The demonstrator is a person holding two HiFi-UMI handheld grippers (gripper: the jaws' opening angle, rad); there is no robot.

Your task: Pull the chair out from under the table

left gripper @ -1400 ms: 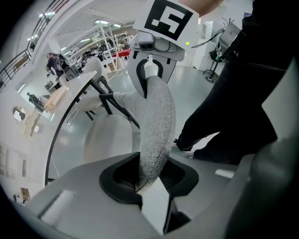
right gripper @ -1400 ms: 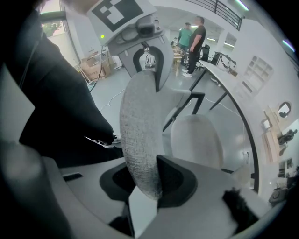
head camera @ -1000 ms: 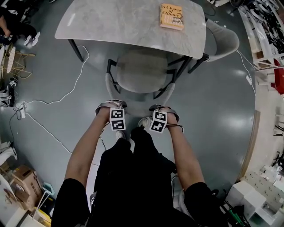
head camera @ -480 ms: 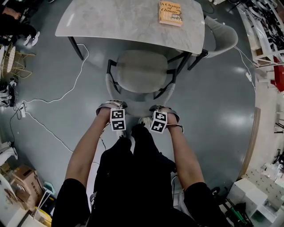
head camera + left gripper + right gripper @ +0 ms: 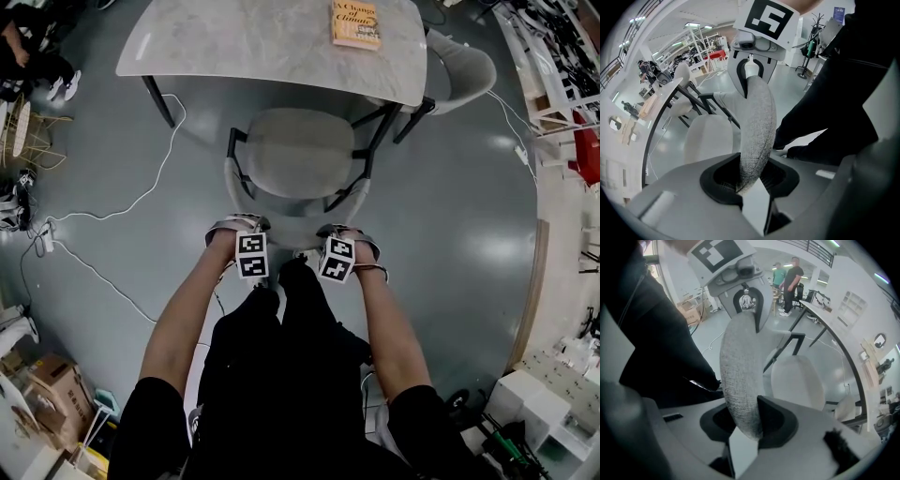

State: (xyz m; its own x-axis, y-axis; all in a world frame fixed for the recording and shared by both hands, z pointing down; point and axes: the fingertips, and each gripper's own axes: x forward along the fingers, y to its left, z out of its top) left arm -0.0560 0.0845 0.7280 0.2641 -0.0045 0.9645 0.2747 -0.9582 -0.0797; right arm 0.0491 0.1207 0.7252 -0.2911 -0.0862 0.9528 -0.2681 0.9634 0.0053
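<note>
The grey upholstered chair (image 5: 300, 152) stands at the near edge of the marble-topped table (image 5: 244, 42), with most of its seat showing in the head view. Its curved backrest (image 5: 292, 223) faces me. My left gripper (image 5: 236, 231) is shut on the backrest's left end and my right gripper (image 5: 349, 236) on its right end. In the left gripper view (image 5: 751, 182) the grey fabric rim (image 5: 758, 123) runs out of the jaws towards the other gripper. The right gripper view (image 5: 744, 426) shows the same rim (image 5: 738, 380) pinched between its jaws.
A tan book (image 5: 356, 23) lies on the table's far right. A second grey chair (image 5: 464, 67) is tucked in at the table's right end. White cables (image 5: 141, 197) and a power strip (image 5: 45, 236) lie on the floor to the left. Shelving (image 5: 562, 84) lines the right side.
The chair has slid away from the table towards me together with both grippers. More of the seat shows beyond the table's edge. Both grips are unchanged.
</note>
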